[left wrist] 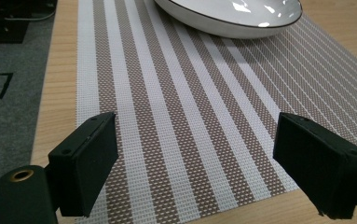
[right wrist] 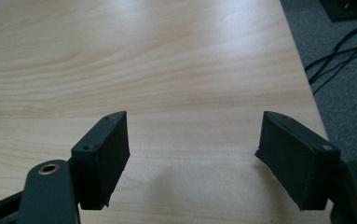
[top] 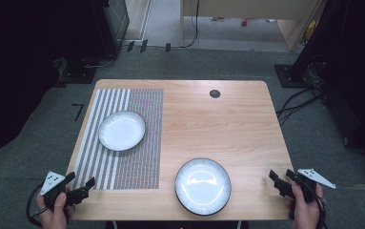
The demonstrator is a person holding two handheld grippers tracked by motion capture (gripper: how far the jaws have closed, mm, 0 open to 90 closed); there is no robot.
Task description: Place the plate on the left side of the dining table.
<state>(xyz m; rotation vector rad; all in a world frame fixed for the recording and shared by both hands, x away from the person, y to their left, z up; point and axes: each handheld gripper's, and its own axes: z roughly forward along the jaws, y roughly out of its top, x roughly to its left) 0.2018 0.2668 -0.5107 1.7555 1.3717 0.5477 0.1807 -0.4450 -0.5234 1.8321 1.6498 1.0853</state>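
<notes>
Two white plates with dark rims lie on the wooden table [top: 218, 124]. One plate [top: 121, 130] rests on a striped woven placemat [top: 137, 162] at the left; its near rim [left wrist: 232, 18] appears at the top of the left gripper view. The other plate [top: 202, 185] sits on bare wood near the front edge. My left gripper [top: 81, 183] hovers at the table's front left corner, open and empty, over the placemat [left wrist: 190, 116]. My right gripper [top: 280, 180] is open and empty at the front right corner, above bare wood [right wrist: 167, 70].
A small dark round grommet [top: 214, 93] is set in the table near its back edge. Cables [top: 299, 100] trail over the grey carpet to the right. Dark equipment stands at the back left [top: 108, 24].
</notes>
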